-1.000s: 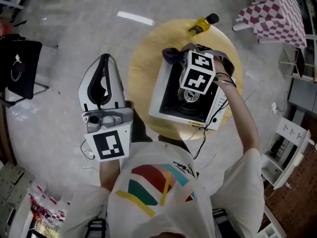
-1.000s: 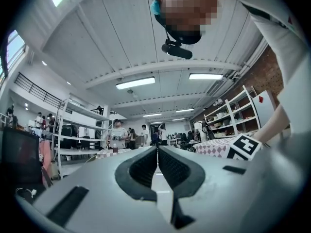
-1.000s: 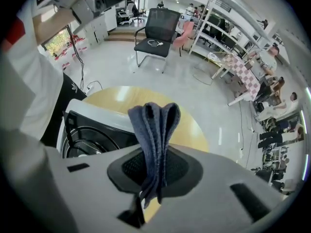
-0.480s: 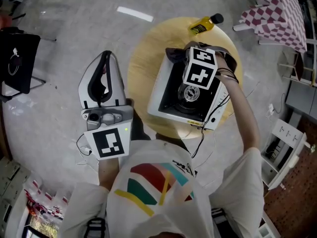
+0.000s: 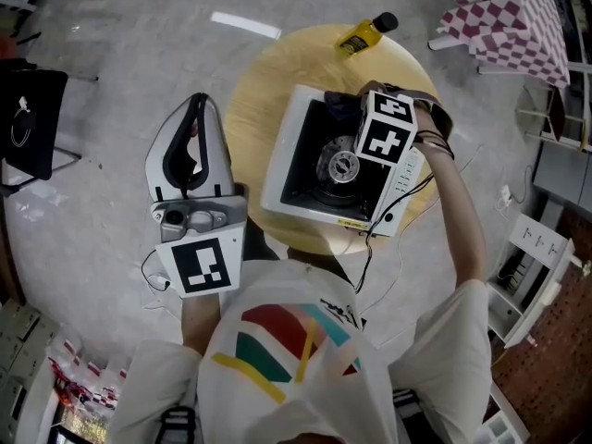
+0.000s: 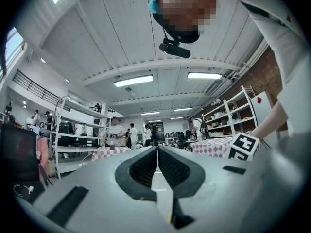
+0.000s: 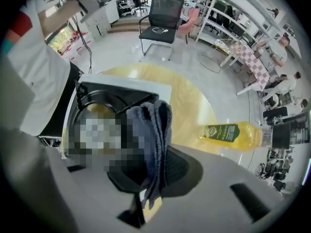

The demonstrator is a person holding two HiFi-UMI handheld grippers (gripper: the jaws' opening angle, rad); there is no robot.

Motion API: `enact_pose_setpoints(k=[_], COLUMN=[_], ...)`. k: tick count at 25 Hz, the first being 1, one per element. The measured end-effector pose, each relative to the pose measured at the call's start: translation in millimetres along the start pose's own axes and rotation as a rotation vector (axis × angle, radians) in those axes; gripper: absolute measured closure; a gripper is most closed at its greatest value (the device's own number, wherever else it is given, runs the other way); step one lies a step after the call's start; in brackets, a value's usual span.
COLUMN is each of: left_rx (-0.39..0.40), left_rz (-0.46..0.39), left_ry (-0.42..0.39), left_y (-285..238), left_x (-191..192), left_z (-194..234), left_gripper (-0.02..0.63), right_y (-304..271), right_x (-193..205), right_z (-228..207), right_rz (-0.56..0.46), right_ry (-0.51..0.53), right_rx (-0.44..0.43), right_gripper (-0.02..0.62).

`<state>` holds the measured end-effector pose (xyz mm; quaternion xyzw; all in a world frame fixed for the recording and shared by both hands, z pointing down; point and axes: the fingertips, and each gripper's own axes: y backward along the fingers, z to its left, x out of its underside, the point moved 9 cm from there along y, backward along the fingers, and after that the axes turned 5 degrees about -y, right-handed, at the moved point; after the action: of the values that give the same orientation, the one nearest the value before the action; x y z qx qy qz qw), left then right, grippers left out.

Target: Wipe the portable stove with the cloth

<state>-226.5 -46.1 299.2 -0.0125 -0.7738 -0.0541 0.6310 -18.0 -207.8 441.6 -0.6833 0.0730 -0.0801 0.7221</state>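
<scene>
Over the far corner of the stove (image 5: 319, 169), mid-table (image 5: 250, 118): right gripper (image 7: 154, 147) clamped on the folded cloth (image 7: 151, 123), cloth end above the black top, contact unclear. Judged mid-wipe, probably early. Next: drag the cloth across the top and round the burner (image 5: 342, 166), pressing lightly, minding the bottle (image 5: 361, 33) at the far edge. Left gripper (image 6: 158, 154) closed on nothing, idle off the table's left edge.

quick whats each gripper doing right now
left gripper: shut, nothing between its jaws
right gripper: shut on the cloth
</scene>
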Motion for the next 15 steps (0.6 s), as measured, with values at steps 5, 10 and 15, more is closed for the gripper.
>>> enact_pose_setpoints(k=[5,10,15], left_rx=[0.024,0.041,0.045], left_rz=[-0.002,-0.002,-0.009], left_ry=[-0.005,-0.009,-0.014], left_y=[-3.2,-4.1,-3.9], left_x=[-5.4,-11.5,-15.9], left_z=[-22.5,-45.2,-62.5], left_gripper=[0.598,0.598,0.598], right_y=[-0.7,-1.3,-2.5], right_x=[38.7,87.6,121.9], right_z=[3.2,4.4,9.6], right_rz=[0.027,0.063,0.092], right_ry=[-0.037,-0.103,-0.134], right_rx=[0.006,0.010,0.017], right_gripper=[0.561,0.563,0.563])
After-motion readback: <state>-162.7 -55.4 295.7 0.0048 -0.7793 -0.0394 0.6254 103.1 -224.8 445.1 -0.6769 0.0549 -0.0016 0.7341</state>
